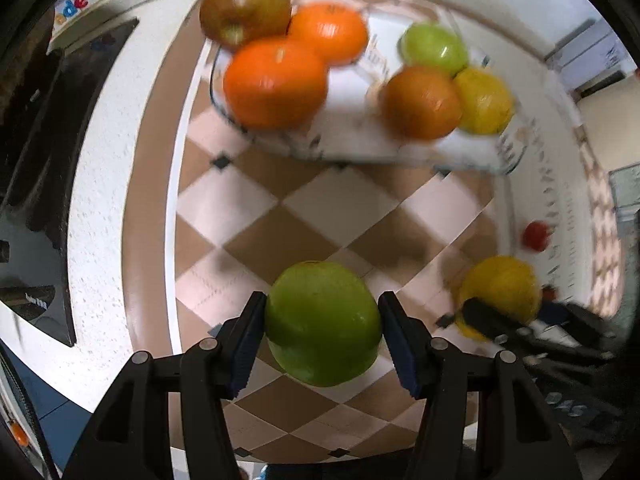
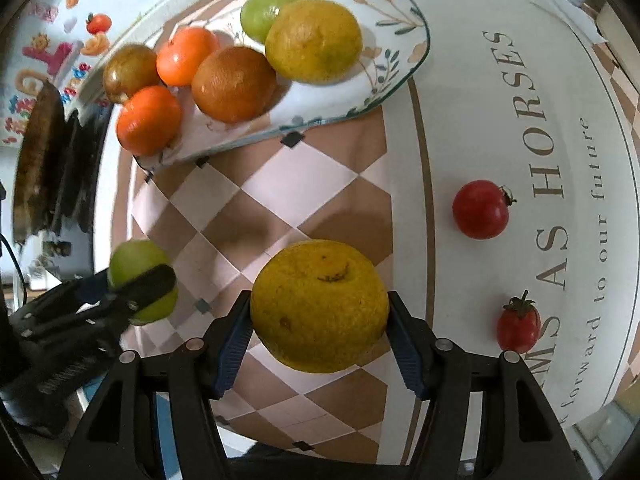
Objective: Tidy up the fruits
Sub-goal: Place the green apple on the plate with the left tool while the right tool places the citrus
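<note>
Your left gripper (image 1: pixel 322 334) clamps a smooth, glossy green apple (image 1: pixel 323 323) between its ribbed blue pads, above the checkered surface (image 1: pixel 340 216); your right gripper (image 2: pixel 320 332) clamps a round, pebbly yellow citrus (image 2: pixel 319 306) likewise; ahead, the floral-rimmed oval plate (image 2: pixel 400 60) holds six fruits; two smooth red tomatoes (image 2: pixel 481 209) lie apart on the lettered border.

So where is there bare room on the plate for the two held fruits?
The plate is crowded on its left half and middle with six fruits. Free patches: its right end beyond the yellow citrus, and the near strip between the dark orange and the front rim.
</note>
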Available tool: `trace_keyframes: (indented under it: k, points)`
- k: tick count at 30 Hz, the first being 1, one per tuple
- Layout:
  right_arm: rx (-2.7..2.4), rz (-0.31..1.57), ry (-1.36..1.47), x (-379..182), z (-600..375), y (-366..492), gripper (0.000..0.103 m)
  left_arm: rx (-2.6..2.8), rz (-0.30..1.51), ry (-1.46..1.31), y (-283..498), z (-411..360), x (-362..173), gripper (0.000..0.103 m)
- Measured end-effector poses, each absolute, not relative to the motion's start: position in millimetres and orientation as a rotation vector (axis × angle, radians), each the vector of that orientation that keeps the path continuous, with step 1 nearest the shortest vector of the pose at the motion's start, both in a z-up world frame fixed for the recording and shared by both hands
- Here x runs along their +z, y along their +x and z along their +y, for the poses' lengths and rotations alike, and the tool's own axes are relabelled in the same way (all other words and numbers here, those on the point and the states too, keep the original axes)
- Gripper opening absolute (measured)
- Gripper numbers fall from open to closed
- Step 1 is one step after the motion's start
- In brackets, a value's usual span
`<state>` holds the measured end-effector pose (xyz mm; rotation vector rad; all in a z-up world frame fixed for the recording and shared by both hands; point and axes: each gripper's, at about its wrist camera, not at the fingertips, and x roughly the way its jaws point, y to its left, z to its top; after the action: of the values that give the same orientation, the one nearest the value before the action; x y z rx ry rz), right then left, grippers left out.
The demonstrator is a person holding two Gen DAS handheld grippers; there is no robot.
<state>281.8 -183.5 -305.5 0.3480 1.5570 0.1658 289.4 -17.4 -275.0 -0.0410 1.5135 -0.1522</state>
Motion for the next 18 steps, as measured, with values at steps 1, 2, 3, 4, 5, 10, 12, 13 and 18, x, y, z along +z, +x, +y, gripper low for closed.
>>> trace_keyframes:
  k: [1,2,3,4,5,10,12,13,18]
  points:
    - [0.169,1.545,0.368,-300,-188,285,0.066,-0.163,1.497,-0.052,295,-15,-265,0.054]
    - [0.171,1.531,0.388,-294,-192,288,0.066,-0.175,1.477,-0.06,301,-16,-254,0.054]
    - [0.173,1.514,0.41,-286,-198,294,0.066,-0.185,1.459,-0.063,307,-19,-243,0.054]
    - [0.175,1.494,0.429,-278,-203,300,0.066,-0.197,1.434,-0.065,318,-23,-228,0.054]
    - [0.176,1.469,0.444,-268,-209,308,0.066,-0.203,1.416,-0.061,326,-26,-220,0.055]
    - [0.141,1.388,0.467,-241,-240,354,0.066,-0.204,1.366,0.008,383,-38,-193,0.055]
    - [0.116,1.375,0.454,-240,-250,375,0.066,-0.201,1.385,0.041,406,-45,-197,0.055]
    - [0.103,1.375,0.445,-241,-253,385,0.066,-0.201,1.403,0.06,417,-47,-203,0.055]
    - [0.058,1.392,0.373,-249,-258,430,0.067,-0.185,1.468,0.131,443,-60,-231,0.055]
